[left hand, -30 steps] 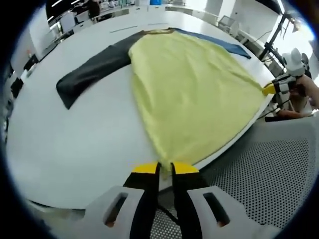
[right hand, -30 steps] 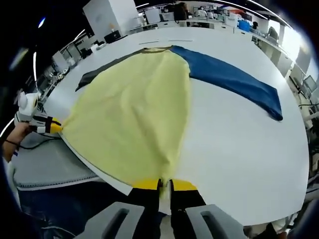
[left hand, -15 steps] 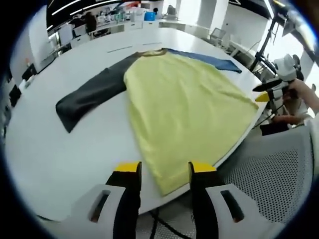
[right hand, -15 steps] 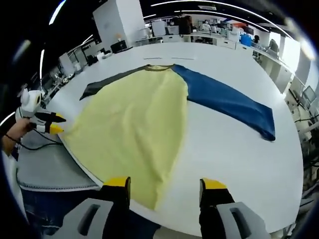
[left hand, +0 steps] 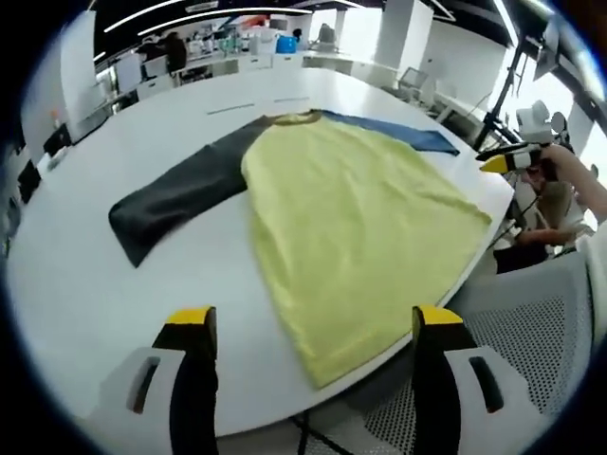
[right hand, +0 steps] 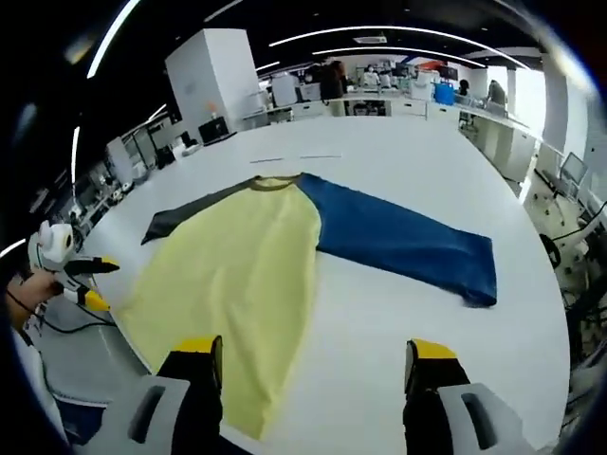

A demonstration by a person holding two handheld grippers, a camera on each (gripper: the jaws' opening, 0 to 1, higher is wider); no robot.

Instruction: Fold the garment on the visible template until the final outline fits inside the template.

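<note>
Item: yellow-bodied long-sleeved shirt, one sleeve dark grey, one blue, lying flat on round white table, hem at the near edge.

Tools: left gripper and right gripper, jaws wide apart, holding nothing.

Risk: hem likely slides off the table edge; template outline not discernible, so fold may overshoot.

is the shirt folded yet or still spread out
Spread out. The shirt lies flat on the table, its dark sleeve and blue sleeve stretched out to either side, with no fold showing.
</note>
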